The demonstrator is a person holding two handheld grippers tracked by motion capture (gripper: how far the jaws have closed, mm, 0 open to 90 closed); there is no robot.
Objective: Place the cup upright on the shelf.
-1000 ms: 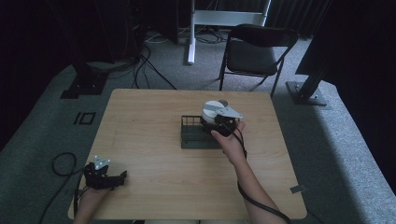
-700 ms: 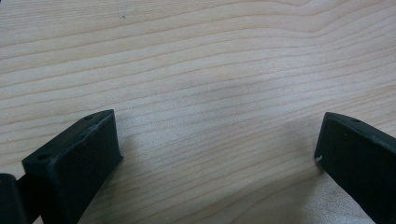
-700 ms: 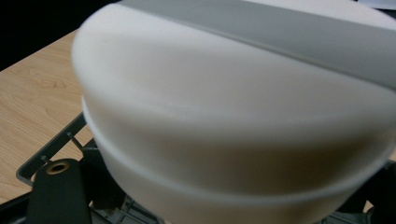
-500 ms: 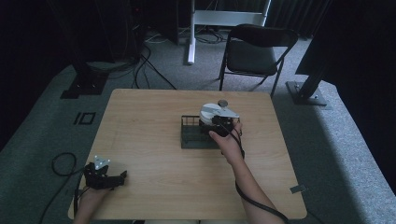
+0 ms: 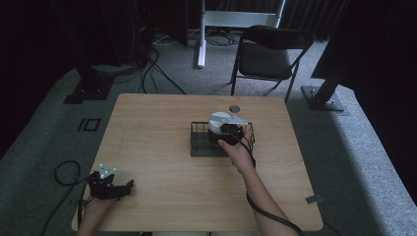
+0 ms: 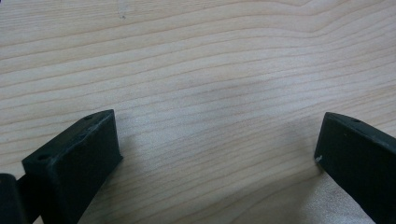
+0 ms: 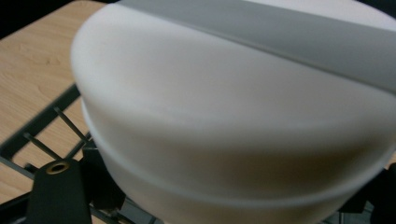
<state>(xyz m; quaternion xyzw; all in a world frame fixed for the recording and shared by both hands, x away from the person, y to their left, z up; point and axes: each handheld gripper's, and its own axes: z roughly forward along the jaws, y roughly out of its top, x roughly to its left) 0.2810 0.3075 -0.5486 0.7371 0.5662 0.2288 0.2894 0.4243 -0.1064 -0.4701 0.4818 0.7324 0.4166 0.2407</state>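
Observation:
My right gripper (image 5: 227,132) is over the black wire basket (image 5: 200,146) in the middle of the table, shut on a white round bowl (image 5: 219,121). In the right gripper view the bowl (image 7: 224,116) looms close, with a grey band across its top. The right gripper (image 7: 215,191) has a black jaw on each lower side of the bowl, and the basket's wires (image 7: 42,135) lie below. My left gripper (image 5: 126,188) rests near the table's front left corner. Its jaws are wide apart over bare wood, so the left gripper (image 6: 217,140) is open and holds nothing.
A small grey round disc (image 5: 234,108) lies on the wooden table (image 5: 147,123) just behind the basket. A black folding chair (image 5: 268,56) stands beyond the far edge. Cables trail on the floor at the left.
My right hand has carried the white bowl a little to the left and nearer, lower over the basket. The left gripper has stayed still.

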